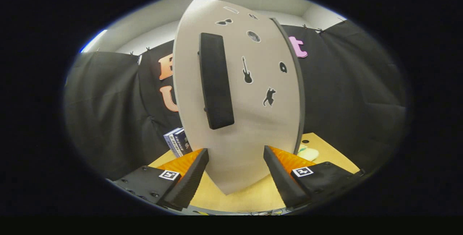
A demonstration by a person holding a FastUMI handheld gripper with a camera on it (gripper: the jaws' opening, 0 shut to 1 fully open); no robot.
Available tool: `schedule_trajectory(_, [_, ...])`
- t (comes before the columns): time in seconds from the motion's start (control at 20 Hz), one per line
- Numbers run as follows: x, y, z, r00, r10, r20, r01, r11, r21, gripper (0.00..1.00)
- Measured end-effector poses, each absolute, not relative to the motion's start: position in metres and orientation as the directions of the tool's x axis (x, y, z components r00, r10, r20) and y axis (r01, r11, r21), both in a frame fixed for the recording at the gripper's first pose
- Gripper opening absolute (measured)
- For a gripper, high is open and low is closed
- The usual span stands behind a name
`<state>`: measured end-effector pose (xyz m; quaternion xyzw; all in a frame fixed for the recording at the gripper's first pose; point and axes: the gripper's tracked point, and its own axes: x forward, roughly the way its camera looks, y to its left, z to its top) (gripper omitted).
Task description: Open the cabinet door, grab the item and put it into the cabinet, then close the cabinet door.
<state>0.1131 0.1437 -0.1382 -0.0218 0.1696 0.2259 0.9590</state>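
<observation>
White stickered cabinet door (249, 119), black upright handle (216, 81), shut.

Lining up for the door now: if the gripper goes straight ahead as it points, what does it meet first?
Most likely the cabinet door face, below its black handle. The open gripper frames bare panel; depth is unclear.

black cloth wall (108, 101) behind a yellow table (249, 195), white ceiling (275, 3) above

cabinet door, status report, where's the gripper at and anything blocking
Gripper open, fingers spread, holding nothing. Cabinet door just ahead, black handle beyond the fingers, untouched. Blue box beside the door; nothing between fingers and handle.
</observation>
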Motion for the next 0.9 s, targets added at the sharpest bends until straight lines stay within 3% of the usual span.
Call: schedule_trajectory(0.9, [0.248, 0.264, -0.185, 0.865, 0.356, -0.355, -0.373, 0.928, 0.022, 0.98])
